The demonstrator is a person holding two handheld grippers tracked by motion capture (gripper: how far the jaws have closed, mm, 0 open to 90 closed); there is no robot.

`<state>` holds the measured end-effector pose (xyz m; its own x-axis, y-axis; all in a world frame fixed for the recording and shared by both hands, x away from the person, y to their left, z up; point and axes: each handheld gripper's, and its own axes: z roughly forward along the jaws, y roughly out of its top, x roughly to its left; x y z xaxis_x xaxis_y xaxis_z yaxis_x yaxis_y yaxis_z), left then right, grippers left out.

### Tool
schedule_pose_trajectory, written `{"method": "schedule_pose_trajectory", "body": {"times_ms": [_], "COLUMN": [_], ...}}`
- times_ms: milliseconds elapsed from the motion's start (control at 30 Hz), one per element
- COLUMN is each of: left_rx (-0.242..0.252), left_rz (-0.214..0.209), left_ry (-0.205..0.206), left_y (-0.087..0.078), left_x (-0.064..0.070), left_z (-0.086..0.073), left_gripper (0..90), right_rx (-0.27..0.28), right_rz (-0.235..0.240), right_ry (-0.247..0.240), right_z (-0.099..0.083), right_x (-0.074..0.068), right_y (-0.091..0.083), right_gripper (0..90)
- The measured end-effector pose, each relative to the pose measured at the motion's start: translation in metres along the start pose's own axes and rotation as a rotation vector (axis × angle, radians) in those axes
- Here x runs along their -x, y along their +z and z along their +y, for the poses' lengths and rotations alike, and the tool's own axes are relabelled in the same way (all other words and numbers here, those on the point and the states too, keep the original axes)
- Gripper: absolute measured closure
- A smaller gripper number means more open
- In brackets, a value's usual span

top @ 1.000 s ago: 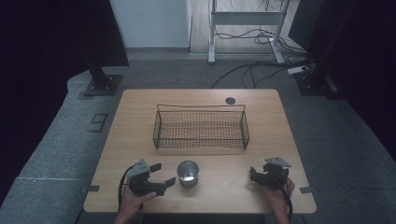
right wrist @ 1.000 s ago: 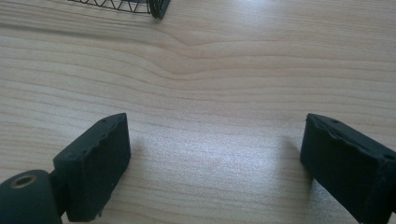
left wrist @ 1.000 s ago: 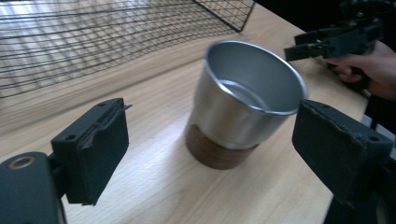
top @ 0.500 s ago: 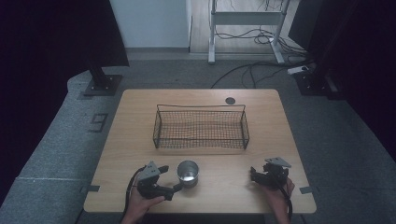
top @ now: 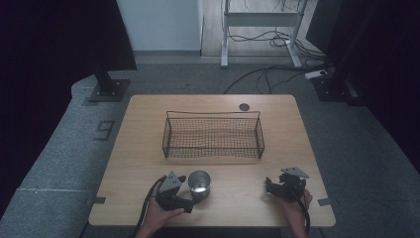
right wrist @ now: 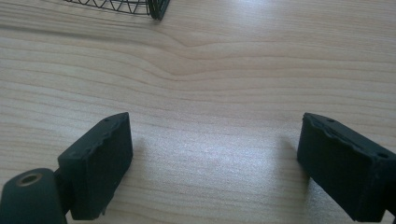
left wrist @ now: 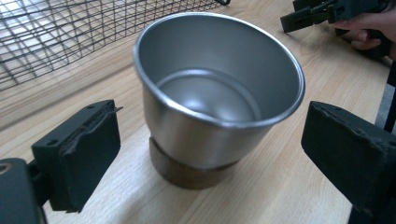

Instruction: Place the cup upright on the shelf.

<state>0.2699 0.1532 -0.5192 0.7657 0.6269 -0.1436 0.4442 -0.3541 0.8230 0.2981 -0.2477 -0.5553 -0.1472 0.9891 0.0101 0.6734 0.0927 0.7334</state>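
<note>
Cup (left wrist: pixel 219 107): stood upright between the jaws of the left claw (left wrist: pixel 212 154), untouched.
Left claw: released, nearer.
Right claw (right wrist: pixel 215 163): released, well apart.

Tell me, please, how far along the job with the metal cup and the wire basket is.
Nothing looks done: the wire basket is empty. In hand: the open left gripper straddles the upright metal cup, not touching. Probably left: closing, lifting, placing. The right gripper rests open.

No legible text or labels
</note>
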Motion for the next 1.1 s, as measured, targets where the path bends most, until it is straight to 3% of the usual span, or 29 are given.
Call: {"method": "schedule_pose_trajectory", "body": {"times_ms": [267, 433, 667, 1100], "left_rx": [0.004, 0.022, 0.028, 0.081], "left_rz": [0.006, 0.027, 0.054, 0.057], "left_ry": [0.022, 0.032, 0.051, 0.053], "left_y": [0.017, 0.022, 0.019, 0.006], "left_x": [0.003, 0.004, 0.005, 0.007], "left_z": [0.009, 0.009, 0.009, 0.01], "left_gripper": [6.0, 13.2, 19.0, 19.0], "right_rx": [0.002, 0.002, 0.002, 0.003], "right_rz": [0.001, 0.001, 0.003, 0.003], "right_ry": [0.001, 0.001, 0.001, 0.002], "right_z": [0.0, 0.0, 0.0, 0.0], "right_x": [0.0, 0.0, 0.0, 0.0], "right_y": [0.0, 0.0, 0.0, 0.0], "right_gripper": [10.4, 10.5, 10.6, 11.0]}}
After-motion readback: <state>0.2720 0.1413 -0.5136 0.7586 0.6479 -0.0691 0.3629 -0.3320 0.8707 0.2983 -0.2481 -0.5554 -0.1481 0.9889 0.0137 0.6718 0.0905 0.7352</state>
